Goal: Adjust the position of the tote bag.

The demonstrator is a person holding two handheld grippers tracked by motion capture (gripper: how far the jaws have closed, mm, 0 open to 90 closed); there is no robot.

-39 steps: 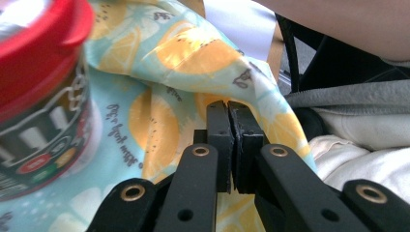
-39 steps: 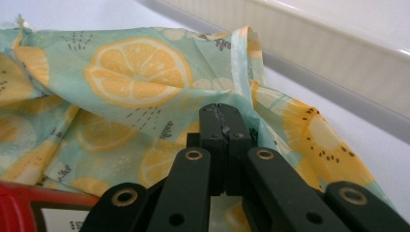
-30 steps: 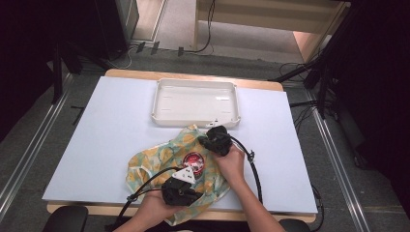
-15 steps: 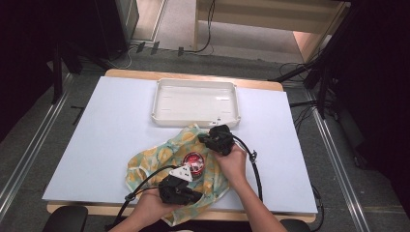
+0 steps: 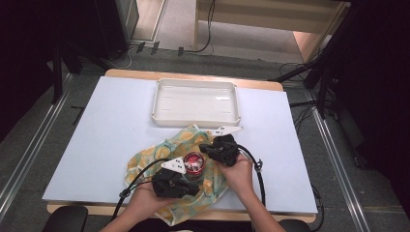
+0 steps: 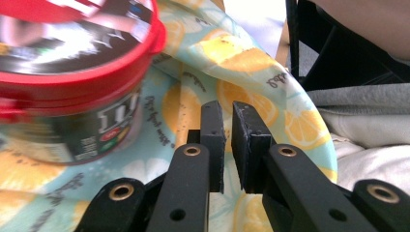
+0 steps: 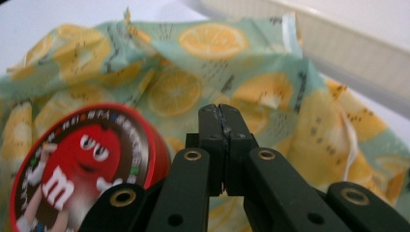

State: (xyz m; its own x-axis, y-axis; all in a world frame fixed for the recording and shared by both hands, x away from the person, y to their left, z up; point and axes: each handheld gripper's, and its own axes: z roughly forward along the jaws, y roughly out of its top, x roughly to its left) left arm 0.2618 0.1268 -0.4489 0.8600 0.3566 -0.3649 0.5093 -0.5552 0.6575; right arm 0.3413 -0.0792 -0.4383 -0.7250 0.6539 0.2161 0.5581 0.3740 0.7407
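Fingers: left gripper (image 6: 227, 145) jaws have just been opening, a slit between them, nothing in it; right gripper (image 7: 223, 145) clenched on nothing.
Tin: red-lidded tin (image 5: 193, 163) sits mid-cloth (image 5: 145, 159), between both grippers.
Progress: cloth lies spread and rumpled, tin unwrapped; tray (image 5: 196, 118) beyond is bare.
Hidden: cloth's near edge hangs over the table (image 5: 96, 135); tin label blurred.

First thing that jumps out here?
The red-lidded candy tub sitting on the lemon-print cloth at the table's near edge, between the left gripper and right gripper. Behind the cloth lies a white tray, nothing in it.
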